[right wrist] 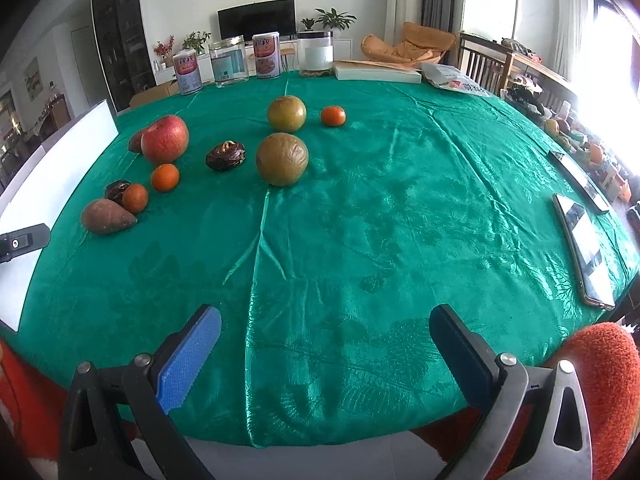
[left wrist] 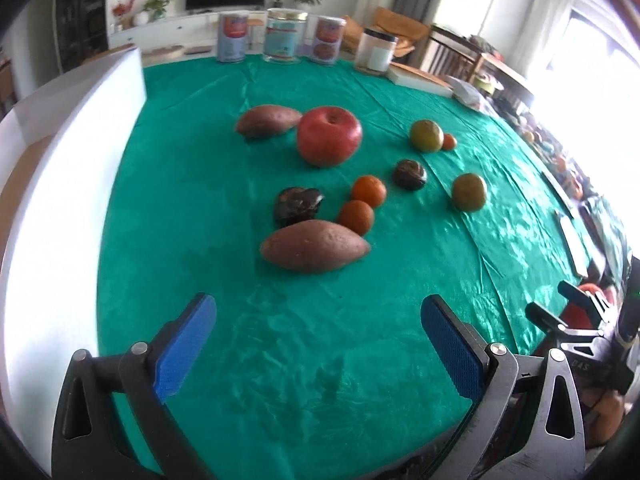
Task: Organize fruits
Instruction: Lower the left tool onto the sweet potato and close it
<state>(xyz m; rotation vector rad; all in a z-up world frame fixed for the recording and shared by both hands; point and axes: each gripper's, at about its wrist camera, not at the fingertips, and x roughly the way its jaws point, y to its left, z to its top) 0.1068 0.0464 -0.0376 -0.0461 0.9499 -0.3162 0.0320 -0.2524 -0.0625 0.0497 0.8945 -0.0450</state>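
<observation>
Fruit lies scattered on a green tablecloth [left wrist: 280, 360]. A red apple [left wrist: 329, 135] sits mid-table beside a sweet potato [left wrist: 267, 121]. A second sweet potato [left wrist: 314, 245] lies nearest my left gripper [left wrist: 318, 340], which is open and empty above the cloth. Two small oranges [left wrist: 362, 206] and two dark wrinkled fruits [left wrist: 296, 205] lie between them. Two green-brown round fruits [right wrist: 282, 159] and a third small orange [right wrist: 333, 115] lie further right. My right gripper [right wrist: 324, 348] is open and empty near the table's front edge; the apple [right wrist: 165, 139] is at its far left.
A white board [left wrist: 60, 184] stands along the table's left side. Several cans and jars [left wrist: 282, 36] line the far edge, with a flat box [right wrist: 378, 72] and a bag. A phone [right wrist: 586, 248] and another flat device lie at the right edge.
</observation>
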